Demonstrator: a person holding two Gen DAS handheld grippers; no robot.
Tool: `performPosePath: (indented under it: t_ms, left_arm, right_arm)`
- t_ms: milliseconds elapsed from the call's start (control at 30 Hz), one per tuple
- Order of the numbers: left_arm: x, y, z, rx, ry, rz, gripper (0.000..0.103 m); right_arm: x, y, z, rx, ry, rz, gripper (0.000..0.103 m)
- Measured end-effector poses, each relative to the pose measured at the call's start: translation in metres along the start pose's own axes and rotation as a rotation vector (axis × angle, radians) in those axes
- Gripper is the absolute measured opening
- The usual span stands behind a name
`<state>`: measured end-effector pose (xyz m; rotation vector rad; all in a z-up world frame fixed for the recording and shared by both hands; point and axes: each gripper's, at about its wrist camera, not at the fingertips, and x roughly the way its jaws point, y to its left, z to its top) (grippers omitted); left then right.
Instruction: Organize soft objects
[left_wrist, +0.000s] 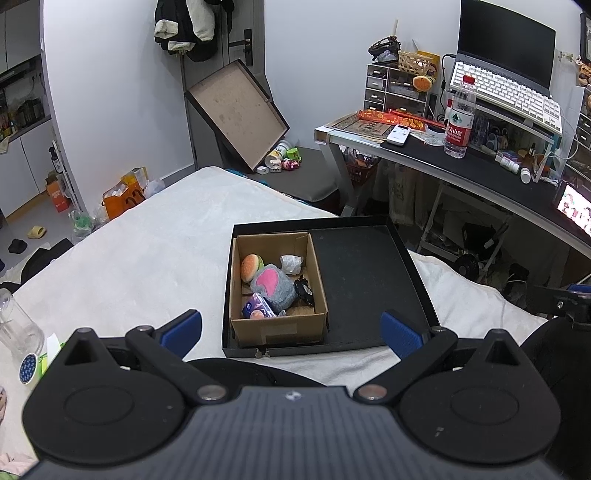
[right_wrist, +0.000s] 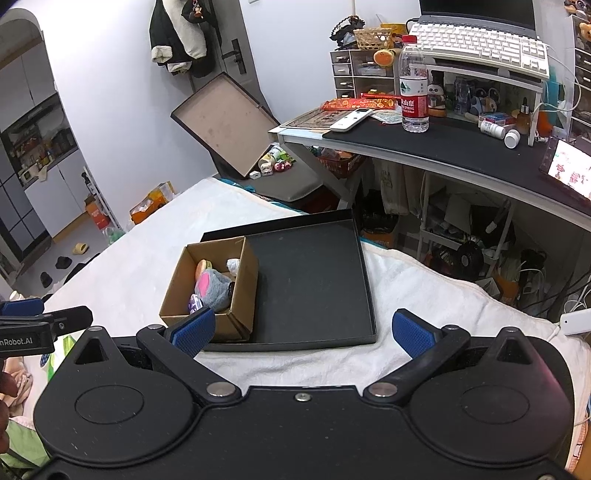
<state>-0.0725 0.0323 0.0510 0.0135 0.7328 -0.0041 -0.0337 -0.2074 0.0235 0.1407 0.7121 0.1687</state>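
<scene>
While both tongs hang spread and empty above the bed (left_wrist: 155, 236), we look down on soft things already gathered in one box.

On the white blanket lies a shallow black tray (left_wrist: 369, 280), and in its left part stands the cardboard box (left_wrist: 280, 328) holding the soft objects. Our left tongs (left_wrist: 291, 332) and right tongs (right_wrist: 303, 328) both stand wide apart, gripping nothing. Biggest inside is the grey plush (left_wrist: 273, 286) with its pink patch: light and squashy, best pinched across its thick middle, we judge. Beside it the burger plush (left_wrist: 251, 266) should compress easily; the crumpled white wad (left_wrist: 291, 264) looks flimsy.
</scene>
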Motion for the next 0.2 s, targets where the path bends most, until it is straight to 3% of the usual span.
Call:
performPosePath:
  t_ms: [200]
  left_arm:
    - [0.0024,0.0002,0.0012,0.008,-0.015,-0.003,0.102]
  right_arm:
    - [0.0017,-0.0004,0.0003,0.003,0.0,-0.001,0.103]
